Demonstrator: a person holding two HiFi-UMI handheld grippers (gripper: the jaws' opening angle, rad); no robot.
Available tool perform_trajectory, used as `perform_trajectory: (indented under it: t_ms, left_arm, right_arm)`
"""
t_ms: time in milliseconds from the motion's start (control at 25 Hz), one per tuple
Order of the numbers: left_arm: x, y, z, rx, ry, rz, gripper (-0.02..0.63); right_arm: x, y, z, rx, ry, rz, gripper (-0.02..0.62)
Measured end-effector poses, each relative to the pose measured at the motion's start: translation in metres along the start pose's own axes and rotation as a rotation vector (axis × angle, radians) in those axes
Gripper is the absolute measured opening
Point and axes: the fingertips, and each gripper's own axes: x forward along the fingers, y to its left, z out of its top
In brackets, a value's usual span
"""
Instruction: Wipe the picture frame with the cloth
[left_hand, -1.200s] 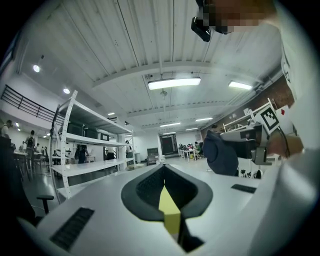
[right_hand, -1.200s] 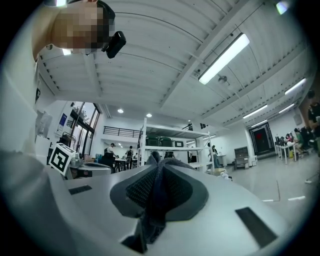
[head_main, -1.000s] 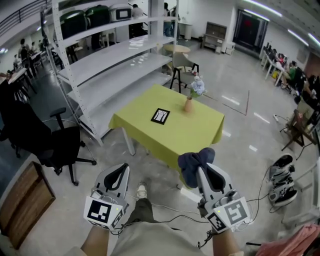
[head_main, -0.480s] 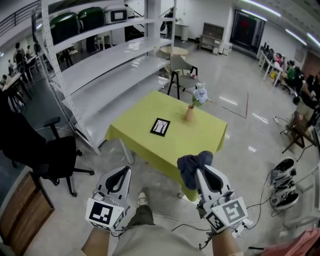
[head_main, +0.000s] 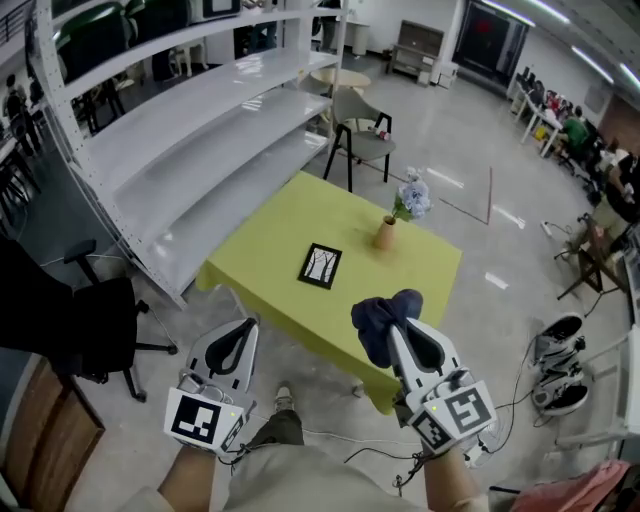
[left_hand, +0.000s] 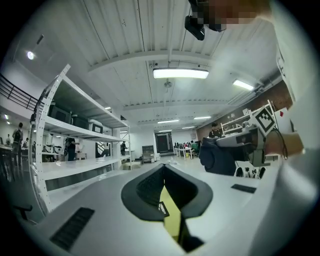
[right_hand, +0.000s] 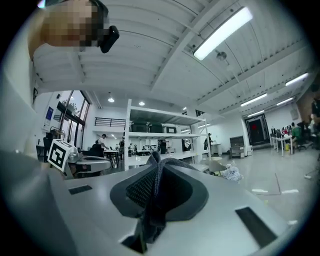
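A small black picture frame (head_main: 320, 266) lies flat in the middle of a yellow-green table (head_main: 290, 225) ahead of me. My right gripper (head_main: 392, 322) is shut on a dark blue cloth (head_main: 380, 320), held in the air over the table's near edge; in the right gripper view the cloth (right_hand: 156, 192) is pinched between the jaws. My left gripper (head_main: 247, 325) hangs left of the table's near corner, short of it, shut with nothing in it; the left gripper view shows its jaws together with yellow table behind them (left_hand: 171, 215).
A small vase with pale flowers (head_main: 392, 222) stands on the table beyond the frame. Grey metal shelving (head_main: 190, 120) runs along the left. A black office chair (head_main: 70, 320) is at left, another chair (head_main: 358, 135) behind the table. Shoes (head_main: 555, 365) and cables lie at right.
The table has come nearer and lower in the head view as I walk toward it. Both grippers keep their pose, the right still shut on the cloth.
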Motion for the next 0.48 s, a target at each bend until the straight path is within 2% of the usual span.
perform_trajectory:
  t_ms: [120, 320, 480]
  left_arm:
    - [0.035, 0.034, -0.006, -0.002, 0.017, -0.021, 0.008]
    - [0.092, 0.082, -0.029, -0.021, 0.052, -0.066, 0.008]
    - [0.135, 0.111, -0.039, -0.047, 0.076, -0.110, 0.008]
  right_arm:
    - [0.045, -0.015, -0.001, 0.042, 0.022, -0.010, 0.046]
    - [0.115, -0.044, -0.011, 0.054, 0.061, -0.047, 0.046]
    - [0.165, -0.064, -0.014, 0.118, 0.070, -0.059, 0.046]
